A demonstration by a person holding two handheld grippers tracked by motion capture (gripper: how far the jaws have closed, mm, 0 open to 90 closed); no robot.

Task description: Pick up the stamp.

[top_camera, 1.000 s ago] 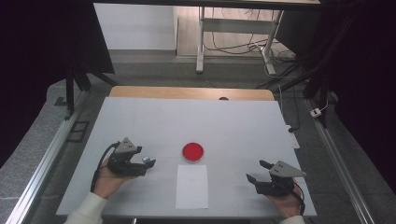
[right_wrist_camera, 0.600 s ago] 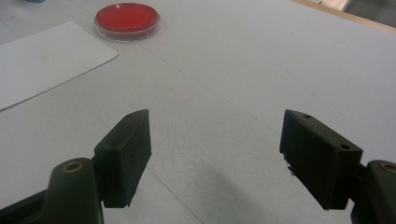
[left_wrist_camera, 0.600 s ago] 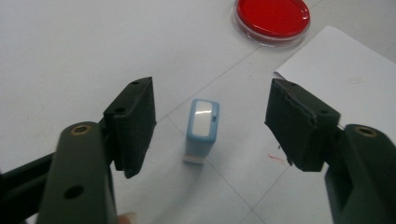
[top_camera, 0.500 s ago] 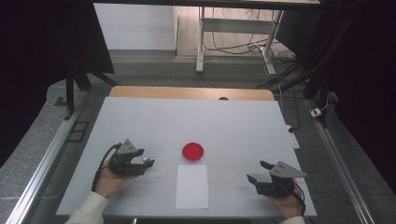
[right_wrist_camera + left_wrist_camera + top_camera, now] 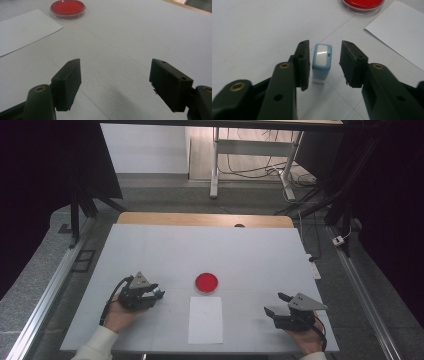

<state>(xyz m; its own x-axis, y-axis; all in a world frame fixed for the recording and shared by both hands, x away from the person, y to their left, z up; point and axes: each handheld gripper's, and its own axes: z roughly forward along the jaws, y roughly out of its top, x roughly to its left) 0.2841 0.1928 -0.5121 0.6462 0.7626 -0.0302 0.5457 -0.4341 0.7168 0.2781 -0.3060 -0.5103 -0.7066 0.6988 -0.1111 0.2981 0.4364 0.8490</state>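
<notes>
White tabletop stretches under me, and near its front left corner a small light-blue plastic stamp block stands between the jaws of my left gripper, which have just been narrowing: one pad is touching or nearly so, the other still off it. If that pad lands first, the block could tip or skid. My left hand holds low and level, while my right gripper rests wide and empty near the front right corner.

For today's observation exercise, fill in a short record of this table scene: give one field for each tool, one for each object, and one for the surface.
left tool: jaws have just been closing around the small blue stamp; a gap remains on one side
right tool: open, nothing between its jaws
red dish: round, just beyond the paper
white paper sheet: flat, between the two hands
table: white top
</notes>
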